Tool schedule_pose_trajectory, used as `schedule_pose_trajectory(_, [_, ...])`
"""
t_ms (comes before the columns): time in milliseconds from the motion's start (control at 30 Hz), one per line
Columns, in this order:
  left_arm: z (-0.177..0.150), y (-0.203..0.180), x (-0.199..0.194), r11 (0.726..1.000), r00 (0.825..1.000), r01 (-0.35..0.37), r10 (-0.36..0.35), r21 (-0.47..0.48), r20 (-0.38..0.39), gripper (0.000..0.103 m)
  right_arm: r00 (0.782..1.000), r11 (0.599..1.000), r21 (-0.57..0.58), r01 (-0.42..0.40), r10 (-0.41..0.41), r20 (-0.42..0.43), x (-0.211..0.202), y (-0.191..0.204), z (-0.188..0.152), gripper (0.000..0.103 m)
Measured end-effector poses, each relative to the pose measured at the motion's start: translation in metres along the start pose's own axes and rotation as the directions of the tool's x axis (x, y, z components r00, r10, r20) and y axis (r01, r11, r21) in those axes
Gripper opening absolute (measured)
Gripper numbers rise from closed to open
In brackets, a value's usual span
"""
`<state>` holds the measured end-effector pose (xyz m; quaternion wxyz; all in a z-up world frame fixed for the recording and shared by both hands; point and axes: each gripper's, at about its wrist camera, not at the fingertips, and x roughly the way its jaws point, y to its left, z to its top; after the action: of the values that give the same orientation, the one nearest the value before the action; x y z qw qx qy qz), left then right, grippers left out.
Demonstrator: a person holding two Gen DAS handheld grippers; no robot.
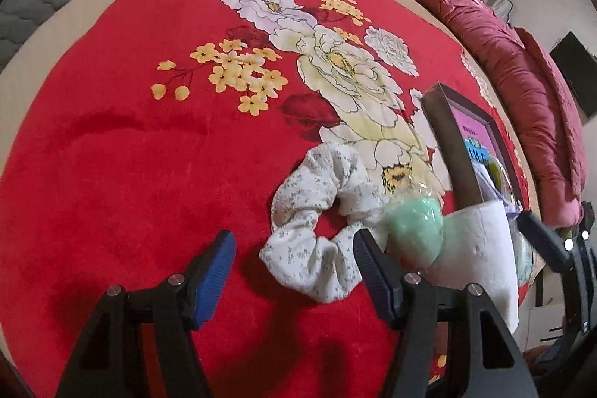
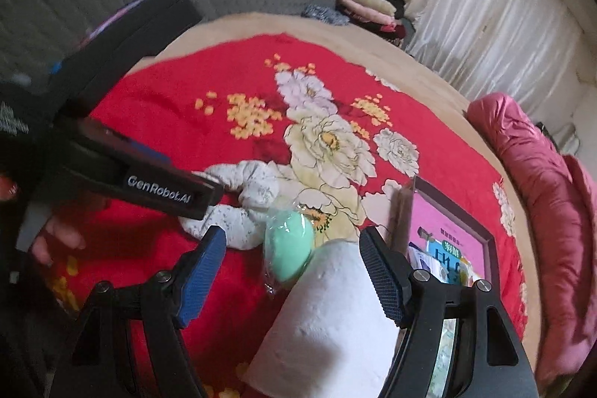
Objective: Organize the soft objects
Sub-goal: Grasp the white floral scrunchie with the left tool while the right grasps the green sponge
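left wrist: low, close over blanket (image 1: 130, 155) | right wrist: higher | shared: scrunchie (image 1: 317, 211)

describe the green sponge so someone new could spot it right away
Start at the red flowered blanket covering the bed. Near its front edge lie a white scrunchie and a white paper roll; the sponge sits between them. It alone is mint green, egg-shaped and wrapped in clear plastic.

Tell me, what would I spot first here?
The big red blanket with white and yellow flowers fills the bed. On it lie a white flowery scrunchie and, beside it, a mint-green sponge in clear wrap. A white paper roll sits between the right claw's open fingers.
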<state>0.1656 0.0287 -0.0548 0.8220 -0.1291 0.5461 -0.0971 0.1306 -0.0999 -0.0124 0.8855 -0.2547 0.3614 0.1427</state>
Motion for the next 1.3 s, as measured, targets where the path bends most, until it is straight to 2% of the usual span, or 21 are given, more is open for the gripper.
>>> schedule_pose_trajectory(300, [0.009, 0.004, 0.026, 0.997, 0.997, 0.067, -0.068, -0.025, -0.036, 0.064, 0.996, 0.999, -0.034, 0.011, -0.014, -0.089, 0.036, -0.001, 0.002, 0.075])
schedule_pose_trajectory(333, [0.01, 0.004, 0.027, 0.998, 0.997, 0.063, -0.063, -0.023, -0.033, 0.06, 0.995, 0.999, -0.035, 0.012, -0.015, -0.096, 0.039, -0.002, 0.001, 0.075])
schedule_pose_trajectory(367, [0.01, 0.004, 0.028, 0.999, 0.998, 0.05, -0.05, -0.019, -0.028, 0.048, 0.995, 0.999, -0.039, 0.013, -0.017, -0.1, 0.04, -0.002, 0.002, 0.075])
schedule_pose_trajectory(400, [0.011, 0.004, 0.03, 1.0, 0.999, 0.027, -0.028, -0.007, -0.03, 0.031, 0.994, 0.999, -0.049, 0.014, -0.019, -0.108, 0.043, -0.001, 0.002, 0.075])
schedule_pose_trajectory(467, [0.013, 0.007, 0.032, 1.0, 0.999, -0.014, 0.014, -0.005, -0.036, 0.017, 0.993, 0.997, -0.071, 0.017, -0.025, -0.116, 0.047, 0.001, 0.004, 0.075])
schedule_pose_trajectory(567, [0.015, 0.019, 0.029, 0.998, 0.999, 0.031, -0.033, -0.061, -0.033, 0.012, 0.991, 0.992, -0.123, 0.015, -0.032, -0.134, 0.055, 0.007, 0.006, 0.075])
schedule_pose_trajectory(733, [0.018, 0.026, 0.022, 0.995, 0.999, 0.048, -0.049, -0.089, -0.014, 0.012, 0.979, 0.981, -0.195, 0.022, -0.061, -0.194, 0.073, 0.017, 0.01, 0.075])
schedule_pose_trajectory(800, [0.019, 0.027, 0.019, 0.994, 0.999, 0.05, -0.051, -0.094, -0.008, 0.012, 0.97, 0.979, -0.199, 0.031, -0.078, -0.23, 0.08, 0.017, 0.011, 0.065])
schedule_pose_trajectory(867, [0.02, 0.029, 0.017, 0.994, 0.998, 0.055, -0.055, -0.099, -0.004, 0.012, 0.967, 0.979, -0.195, 0.053, -0.099, -0.235, 0.083, 0.016, 0.011, 0.039])
schedule_pose_trajectory(900, [0.021, 0.03, 0.015, 0.994, 0.999, 0.053, -0.054, -0.1, -0.001, 0.012, 0.968, 0.982, -0.182, 0.051, -0.094, -0.235, 0.084, 0.015, 0.011, 0.033])
schedule_pose_trajectory(1033, [0.021, 0.029, 0.005, 0.993, 0.998, 0.062, -0.06, -0.102, 0.025, 0.012, 0.979, 0.998, -0.058, 0.015, -0.027, -0.201, 0.076, -0.002, 0.011, 0.033])
schedule_pose_trajectory(1167, [0.021, 0.026, -0.005, 0.992, 0.996, 0.073, -0.068, -0.1, 0.05, 0.012, 0.994, 0.997, 0.067, -0.037, 0.043, -0.099, 0.051, -0.022, 0.014, 0.033])
schedule_pose_trajectory(1300, [0.02, 0.024, -0.015, 0.993, 0.995, 0.072, -0.065, -0.097, 0.077, 0.012, 0.997, 0.989, 0.125, -0.072, 0.076, -0.027, 0.026, -0.031, 0.017, 0.033])
